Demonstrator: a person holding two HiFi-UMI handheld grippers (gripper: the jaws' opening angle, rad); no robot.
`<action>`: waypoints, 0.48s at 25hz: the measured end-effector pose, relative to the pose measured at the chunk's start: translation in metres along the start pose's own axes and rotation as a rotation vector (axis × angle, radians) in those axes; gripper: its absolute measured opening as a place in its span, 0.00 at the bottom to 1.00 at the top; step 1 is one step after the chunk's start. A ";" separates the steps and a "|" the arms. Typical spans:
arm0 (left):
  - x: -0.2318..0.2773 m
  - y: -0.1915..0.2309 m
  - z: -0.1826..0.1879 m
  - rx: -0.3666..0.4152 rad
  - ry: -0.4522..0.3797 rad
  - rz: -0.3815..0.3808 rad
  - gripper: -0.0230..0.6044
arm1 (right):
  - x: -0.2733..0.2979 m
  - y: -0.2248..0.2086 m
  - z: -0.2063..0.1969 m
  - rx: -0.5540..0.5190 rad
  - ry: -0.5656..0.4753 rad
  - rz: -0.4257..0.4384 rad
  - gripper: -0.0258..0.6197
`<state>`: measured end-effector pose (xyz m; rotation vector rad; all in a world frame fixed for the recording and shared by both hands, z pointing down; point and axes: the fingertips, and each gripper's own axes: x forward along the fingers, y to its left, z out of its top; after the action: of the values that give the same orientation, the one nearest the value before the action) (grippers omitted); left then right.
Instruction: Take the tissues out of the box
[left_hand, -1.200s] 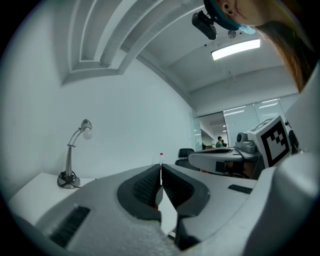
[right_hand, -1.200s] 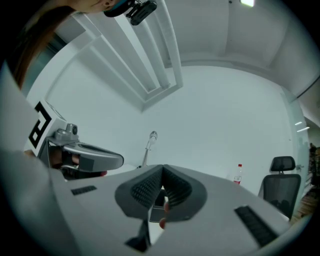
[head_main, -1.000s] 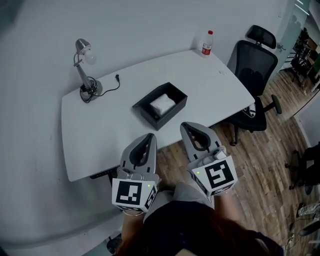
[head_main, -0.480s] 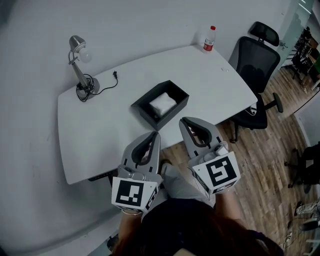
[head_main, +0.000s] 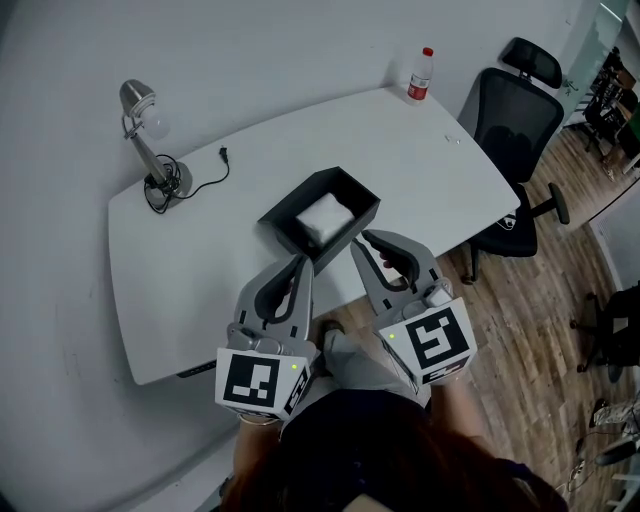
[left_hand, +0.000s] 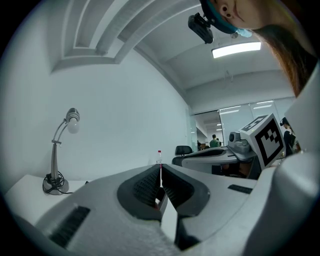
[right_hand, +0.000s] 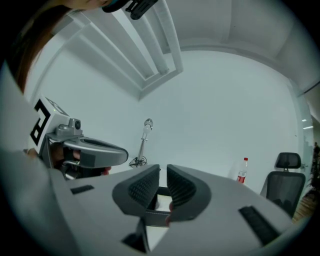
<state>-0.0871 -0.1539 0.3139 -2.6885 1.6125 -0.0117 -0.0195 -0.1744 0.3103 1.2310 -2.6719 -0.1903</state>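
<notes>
Head view: left gripper closed, right gripper with empty jaws just opening slightly; too narrow, they may shove box, missing tissues.

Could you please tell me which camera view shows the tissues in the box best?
The head view: it looks down into the open black box, with the white tissues plain inside. The right gripper view shows only a white sliver beyond its jaws; the left gripper view shows none.

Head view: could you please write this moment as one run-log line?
stage: pre-grasp | left tool: shut, empty | right tool: jaws just opening, empty | tissues: in black box, untouched
</notes>
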 end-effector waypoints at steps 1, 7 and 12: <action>0.003 0.004 0.000 0.000 0.000 0.002 0.08 | 0.004 -0.002 -0.001 0.001 0.005 0.002 0.14; 0.018 0.023 0.001 0.003 0.004 0.013 0.08 | 0.027 -0.009 -0.007 0.001 0.038 0.025 0.18; 0.030 0.037 0.000 0.001 0.009 0.018 0.08 | 0.047 -0.012 -0.014 -0.003 0.075 0.050 0.22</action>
<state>-0.1058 -0.1975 0.3138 -2.6764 1.6387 -0.0244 -0.0374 -0.2183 0.3272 1.1459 -2.6334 -0.1380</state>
